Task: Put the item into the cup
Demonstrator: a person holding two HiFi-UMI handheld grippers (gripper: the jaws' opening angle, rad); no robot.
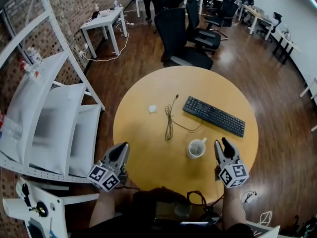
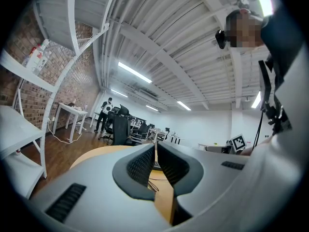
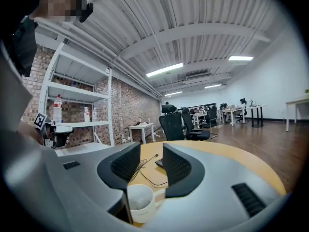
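Note:
A white cup [image 1: 196, 148] stands upright on the round yellow table [image 1: 148, 155], near its front right. A small white item [image 1: 152, 108] lies alone further back, left of centre. My right gripper [image 1: 221, 144] hovers just right of the cup, open with nothing between its jaws. In the right gripper view the cup [image 3: 140, 202] sits low in front of the right gripper [image 3: 150, 163] and looks empty. My left gripper [image 1: 121, 150] is at the table's front left edge, far from both. In its own view the left gripper [image 2: 155, 151] has its pads together.
A black keyboard [image 1: 214, 116] lies at the back right of the table, and a thin dark cable [image 1: 169, 120] runs down the middle. Black office chairs [image 1: 185, 38] stand beyond the table. White shelving [image 1: 54, 113] is close on the left.

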